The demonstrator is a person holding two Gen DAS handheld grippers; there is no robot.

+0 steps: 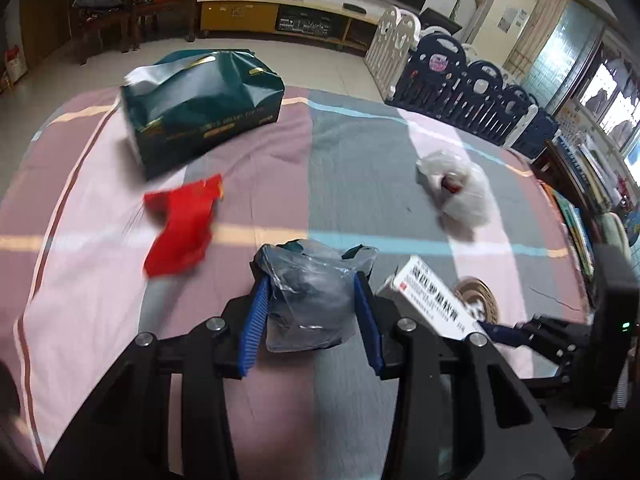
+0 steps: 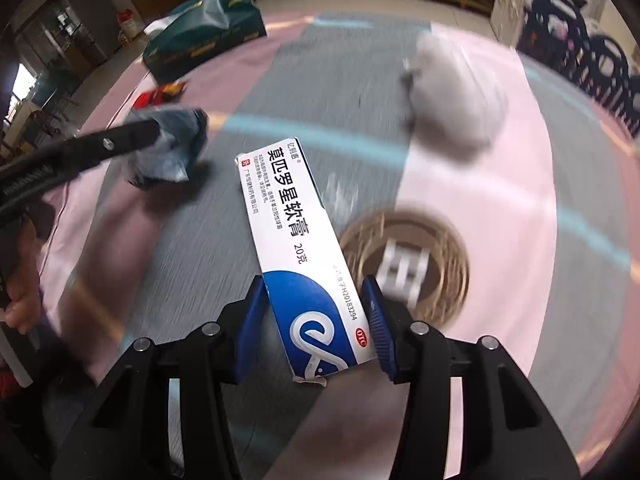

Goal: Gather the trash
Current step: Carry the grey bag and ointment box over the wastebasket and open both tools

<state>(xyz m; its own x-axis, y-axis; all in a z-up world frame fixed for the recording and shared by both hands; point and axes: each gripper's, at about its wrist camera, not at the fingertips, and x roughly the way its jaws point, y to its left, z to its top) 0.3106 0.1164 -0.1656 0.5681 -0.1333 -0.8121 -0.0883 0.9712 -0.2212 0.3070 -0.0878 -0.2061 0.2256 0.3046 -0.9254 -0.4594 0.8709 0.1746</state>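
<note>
Crumpled blue-grey plastic bag gripped in left gripper jaws; white-and-blue ointment carton clamped in right gripper. Uncollected on striped bedsheet: red wrapper at ten o'clock, white plastic bundle at two o'clock.

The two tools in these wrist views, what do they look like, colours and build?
Both match: the left tool and right tool have matte black angular linkage arms joined by round silver pins, ending in blue ribbed fingers. The right tool's black body shows a small green light. No cables or sleeves are visible.
</note>
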